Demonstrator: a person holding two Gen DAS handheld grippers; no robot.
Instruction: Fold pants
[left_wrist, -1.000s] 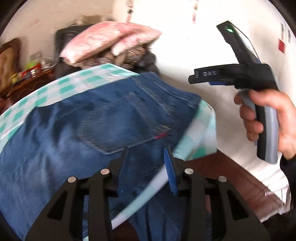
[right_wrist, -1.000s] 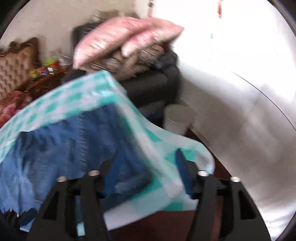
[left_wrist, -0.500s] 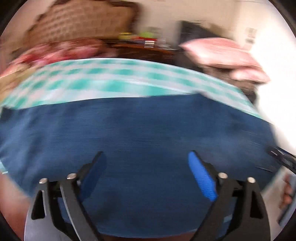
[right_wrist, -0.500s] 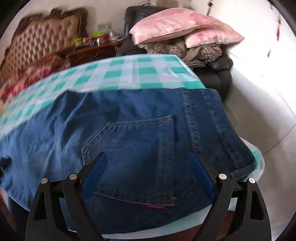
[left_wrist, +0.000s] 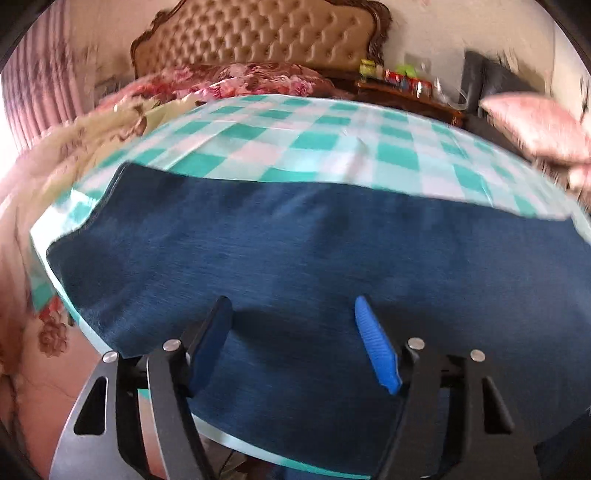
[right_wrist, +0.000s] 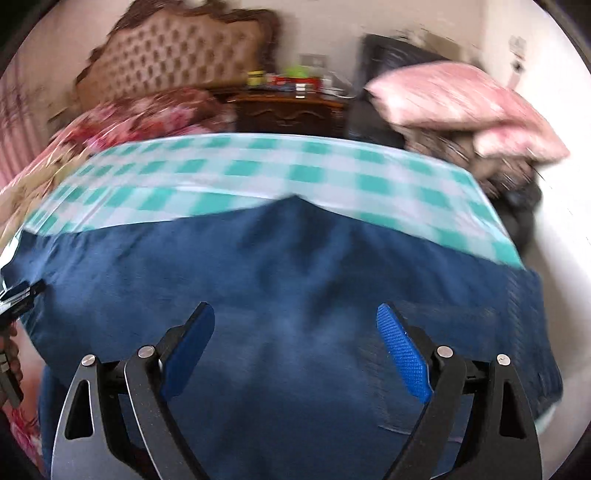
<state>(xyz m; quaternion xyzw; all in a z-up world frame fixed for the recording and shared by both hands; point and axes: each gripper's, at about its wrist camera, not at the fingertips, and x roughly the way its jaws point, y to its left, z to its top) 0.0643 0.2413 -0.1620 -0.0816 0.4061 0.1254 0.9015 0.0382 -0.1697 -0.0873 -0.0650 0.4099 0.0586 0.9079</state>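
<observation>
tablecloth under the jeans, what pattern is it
Teal-green and white checks on the tablecloth, clearest in the left wrist view.

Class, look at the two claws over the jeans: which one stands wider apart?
The right claw stands wider, fully spread above the jeans. The left claw is narrower and closing, gripping nothing.

Pants (left_wrist: 314, 251): dark blue denim; cloth (left_wrist: 295, 144) under them: teal-and-white check; headboard (left_wrist: 258, 33): tan, tufted, dark brown frame; bedding (left_wrist: 251, 79): red-pink floral; pillow (right_wrist: 454, 99): pink; hand-held gripper pads (right_wrist: 402, 350): blue, on black fingers.
</observation>
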